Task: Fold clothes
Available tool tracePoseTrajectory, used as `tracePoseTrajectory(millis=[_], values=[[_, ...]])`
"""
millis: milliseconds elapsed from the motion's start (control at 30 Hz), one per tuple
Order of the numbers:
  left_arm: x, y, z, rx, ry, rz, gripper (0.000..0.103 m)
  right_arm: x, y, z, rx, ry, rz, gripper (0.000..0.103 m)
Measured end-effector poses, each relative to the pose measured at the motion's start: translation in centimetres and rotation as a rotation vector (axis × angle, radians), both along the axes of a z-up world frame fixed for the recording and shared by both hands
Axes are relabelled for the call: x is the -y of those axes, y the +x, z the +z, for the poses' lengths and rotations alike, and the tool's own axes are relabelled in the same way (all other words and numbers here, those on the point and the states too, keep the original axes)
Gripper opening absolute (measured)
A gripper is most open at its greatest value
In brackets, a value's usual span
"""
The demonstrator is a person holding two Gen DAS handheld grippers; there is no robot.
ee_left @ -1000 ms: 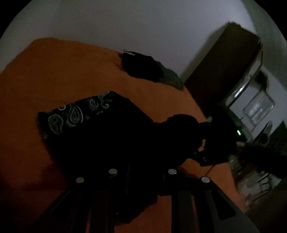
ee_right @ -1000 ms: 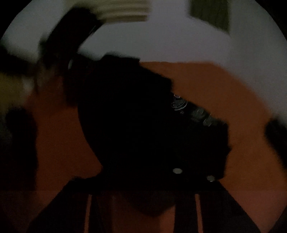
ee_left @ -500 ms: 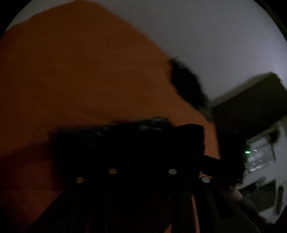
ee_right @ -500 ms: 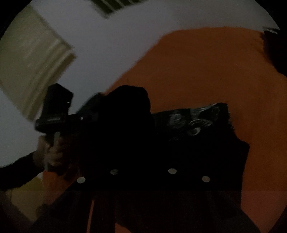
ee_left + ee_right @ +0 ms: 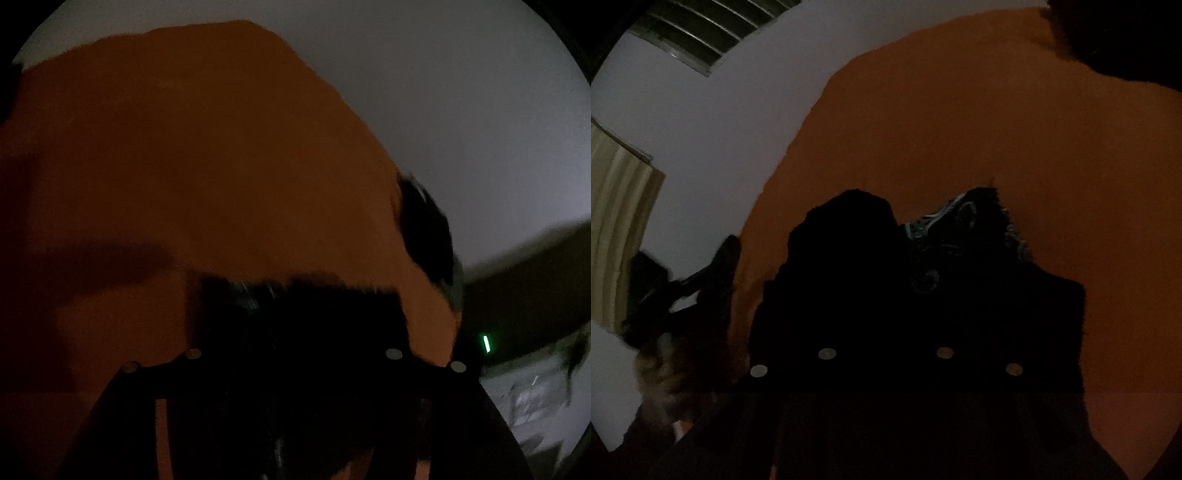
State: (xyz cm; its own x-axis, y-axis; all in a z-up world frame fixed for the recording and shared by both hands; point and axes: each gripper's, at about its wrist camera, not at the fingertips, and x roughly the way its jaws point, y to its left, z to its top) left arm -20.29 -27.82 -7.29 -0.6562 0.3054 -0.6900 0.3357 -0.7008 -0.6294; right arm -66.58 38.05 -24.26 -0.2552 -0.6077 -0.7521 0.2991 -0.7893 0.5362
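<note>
A black garment with a pale paisley border (image 5: 960, 229) lies bunched on the orange bed (image 5: 960, 129). My right gripper (image 5: 886, 317) is low over it, its narrow jaws buried in the dark cloth and shut on it. In the left wrist view the same garment (image 5: 295, 314) lies between the fingers of my left gripper (image 5: 295, 332), whose jaws are opening and stand wide apart. The pads are lost in the dark. The left gripper (image 5: 713, 273) also shows at the left of the right wrist view, with a hand (image 5: 657, 369) holding it.
A second dark pile of clothes (image 5: 424, 229) sits at the bed's far edge, and shows as a dark pile (image 5: 1108, 37) in the right wrist view. A pale wall (image 5: 443, 92) lies behind. A dark cabinet with a green light (image 5: 487, 343) stands right; a curtain (image 5: 617, 221) hangs left.
Both grippers rolled and came down toward the bed with the black garment. The left gripper's fingers have spread far apart. The right gripper's fingers stay close together on the cloth.
</note>
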Motion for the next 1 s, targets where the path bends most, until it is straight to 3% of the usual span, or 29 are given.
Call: tracePoseTrajectory(millis=[100,133,200,267,333,433,500,600,667,700,733,767,867,1000], values=[[-4.8,0.2,0.5,0.007,-0.058,-0.108,0.054,0.1,-0.5,-0.4,0.000,0.054,-0.011,0.020],[-6.6,0.0,0.3,0.015,-0.099,-0.133,0.054,0.0,-0.7,-0.5,0.008,0.059,-0.018,0.027],[-9.3,-0.2,-0.3,0.041,-0.209,-0.128,0.054,-0.3,-0.5,0.3,0.021,0.067,-0.035,0.033],[-11.0,0.3,-0.6,0.039,-0.233,-0.104,0.052,-1.4,0.2,1.6,-0.015,0.090,-0.070,0.035],[-13.4,0.8,-0.3,0.024,-0.217,-0.138,0.052,-2.7,3.0,4.2,-0.116,0.126,-0.105,0.033],[-17.3,2.3,-0.7,0.032,-0.272,-0.218,0.052,-3.6,7.6,6.3,-0.207,0.134,-0.048,0.026],[-18.8,3.1,-2.0,0.062,-0.301,-0.260,0.052,-3.8,10.2,6.0,-0.189,0.122,0.021,0.023],[-20.3,3.8,-4.3,0.125,-0.365,-0.268,0.051,-3.7,13.4,3.2,-0.093,0.084,0.068,0.018],[-19.7,4.7,-5.4,0.158,-0.412,-0.218,0.043,-5.8,13.8,1.3,-0.079,0.106,0.005,0.009],[-19.4,5.2,-6.0,0.174,-0.435,-0.193,0.028,-6.8,14.0,0.4,-0.073,0.117,-0.027,0.004],[-18.6,5.8,-6.3,0.185,-0.438,-0.162,0.009,-7.9,14.2,-0.6,-0.066,0.128,-0.059,0.000],[-17.7,6.5,-6.3,0.193,-0.424,-0.134,0.004,-9.1,14.2,-1.2,-0.060,0.139,-0.100,0.000],[-15.2,9.1,-5.1,0.230,-0.384,-0.041,0.005,-13.0,13.0,-1.4,-0.040,0.146,-0.239,0.000],[-15.4,13.2,-2.7,0.160,-0.283,-0.023,0.021,-16.2,14.4,1.1,-0.046,0.018,-0.231,0.001]])
